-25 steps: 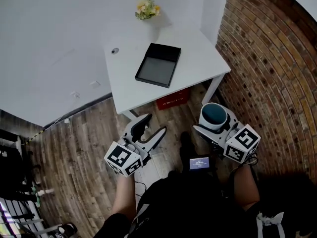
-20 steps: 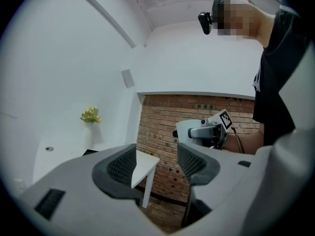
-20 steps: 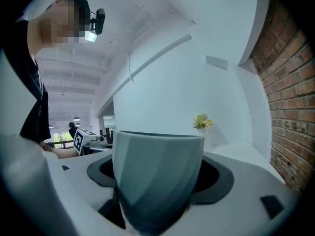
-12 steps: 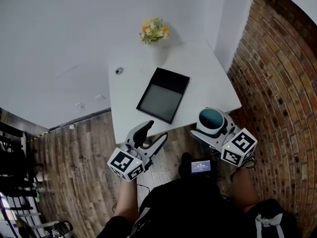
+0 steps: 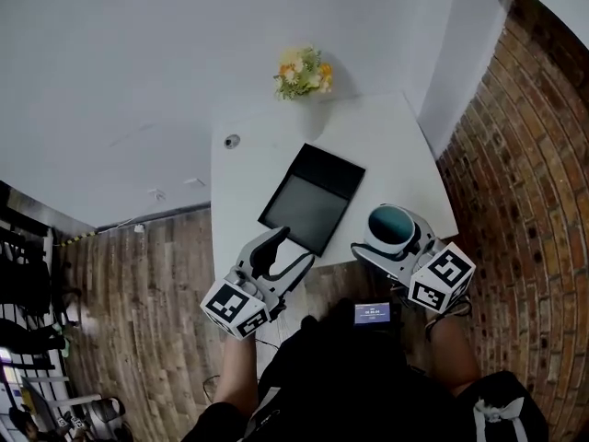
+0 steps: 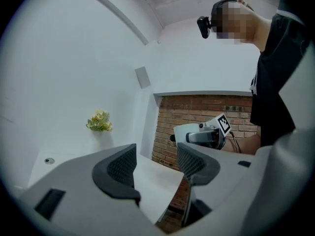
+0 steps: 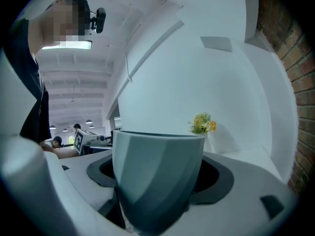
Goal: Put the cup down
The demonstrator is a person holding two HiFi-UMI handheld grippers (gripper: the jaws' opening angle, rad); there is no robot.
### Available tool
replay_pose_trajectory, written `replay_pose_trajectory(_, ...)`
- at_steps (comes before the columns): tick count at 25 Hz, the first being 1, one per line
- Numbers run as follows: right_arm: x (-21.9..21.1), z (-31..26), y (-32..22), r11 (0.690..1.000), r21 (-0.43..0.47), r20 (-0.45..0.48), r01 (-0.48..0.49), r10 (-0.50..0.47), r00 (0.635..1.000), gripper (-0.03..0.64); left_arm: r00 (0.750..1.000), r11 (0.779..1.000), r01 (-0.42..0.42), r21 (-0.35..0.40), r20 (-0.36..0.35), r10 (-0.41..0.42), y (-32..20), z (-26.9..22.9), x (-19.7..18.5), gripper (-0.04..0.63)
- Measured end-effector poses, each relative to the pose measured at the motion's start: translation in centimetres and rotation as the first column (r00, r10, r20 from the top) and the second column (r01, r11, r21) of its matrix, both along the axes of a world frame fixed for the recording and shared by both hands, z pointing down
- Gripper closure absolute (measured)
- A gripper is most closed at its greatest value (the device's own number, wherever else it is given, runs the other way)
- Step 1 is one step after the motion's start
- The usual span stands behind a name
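Your right gripper (image 5: 394,239) has its jaws clamped on the upright teal cup (image 7: 156,178), with the white table's (image 5: 386,141) near edge beneath them. Your left gripper's (image 6: 156,165) jaws stand wide and empty, and the black tray (image 5: 311,203) lies just ahead of them.

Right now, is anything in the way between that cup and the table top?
Nothing visible is. The cup, held in the right gripper's jaws, hangs at the table's near right corner, with bare white top beside it. The tray lies to its left, and the flowers stand at the far edge.
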State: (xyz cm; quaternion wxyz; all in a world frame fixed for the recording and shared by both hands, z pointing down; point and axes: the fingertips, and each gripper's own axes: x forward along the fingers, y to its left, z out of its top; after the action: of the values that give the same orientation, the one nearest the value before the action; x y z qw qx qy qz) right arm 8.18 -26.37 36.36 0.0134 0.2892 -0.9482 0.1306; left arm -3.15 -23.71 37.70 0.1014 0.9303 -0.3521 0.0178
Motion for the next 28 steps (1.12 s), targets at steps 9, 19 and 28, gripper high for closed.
replay_pose_trajectory(9,-2.7,-0.2,-1.2,1.000,-0.002,0.007,-0.004,0.004,1.000,0.213,0.999,1.000,-0.018,-0.006,-0.030,0.018,-1.2,0.0,-2.2,0.330)
replay_pose_trajectory(19,-4.7,-0.9,-1.8,1.000,0.019,-0.027,-0.012,0.013,1.000,0.213,0.997,0.998,-0.058,0.003,-0.051,0.058,-2.2,-0.4,-3.5,0.334)
replay_pose_trajectory(28,-4.5,-0.6,-2.1,1.000,0.015,-0.034,-0.022,0.023,0.999,0.213,0.995,0.996,-0.086,-0.008,-0.051,0.086,-2.7,0.0,-2.7,0.337)
